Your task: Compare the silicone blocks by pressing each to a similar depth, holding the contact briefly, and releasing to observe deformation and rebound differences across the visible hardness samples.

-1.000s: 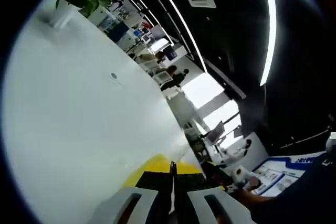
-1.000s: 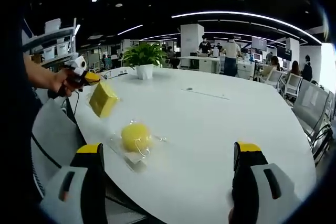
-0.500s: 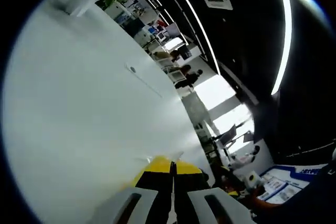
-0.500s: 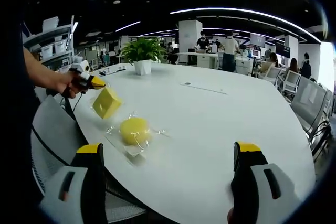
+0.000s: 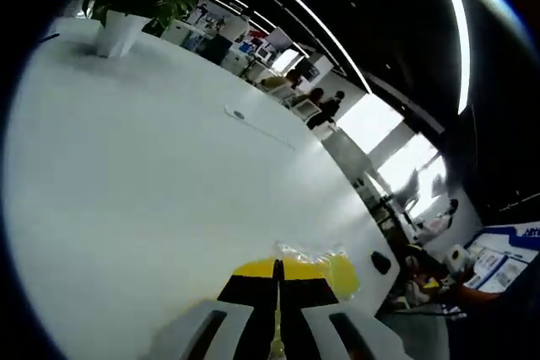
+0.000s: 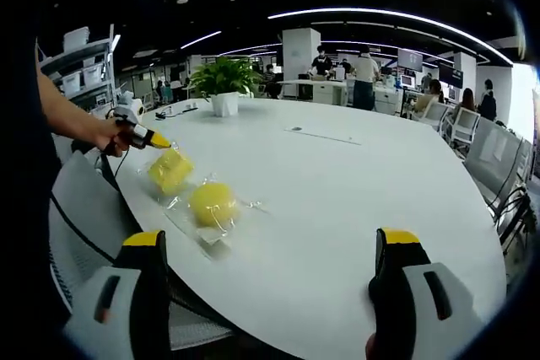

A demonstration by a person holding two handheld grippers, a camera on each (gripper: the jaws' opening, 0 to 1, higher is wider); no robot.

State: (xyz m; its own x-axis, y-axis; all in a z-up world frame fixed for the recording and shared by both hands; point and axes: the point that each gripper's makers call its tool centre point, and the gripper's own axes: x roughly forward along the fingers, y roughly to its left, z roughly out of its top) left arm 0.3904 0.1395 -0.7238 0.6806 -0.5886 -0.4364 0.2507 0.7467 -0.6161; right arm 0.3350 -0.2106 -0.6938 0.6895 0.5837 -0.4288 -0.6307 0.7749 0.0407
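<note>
A squarish yellow silicone block (image 6: 169, 170) in a clear bag lies on the white table (image 6: 337, 191) near its left edge. My left gripper (image 6: 150, 138), held by a hand, is shut on the top of that bag. In the left gripper view my left gripper (image 5: 277, 274) shows shut jaws, with the yellow block (image 5: 291, 269) just past the tips. A round yellow block (image 6: 213, 202) (image 5: 343, 274), also bagged, rests right beside the squarish one. My right gripper (image 6: 270, 242) hangs open over the table's near edge, well apart from both blocks.
A potted plant (image 6: 224, 90) (image 5: 126, 6) stands at the table's far side. A small round socket (image 6: 295, 130) (image 5: 239, 114) sits in the tabletop. A grey chair (image 6: 80, 208) is at the left edge, with more chairs (image 6: 498, 166) at the right. People stand at desks behind.
My left gripper has carried the squarish block down from the air to the table, close beside the round block. The right gripper has stayed open and still.
</note>
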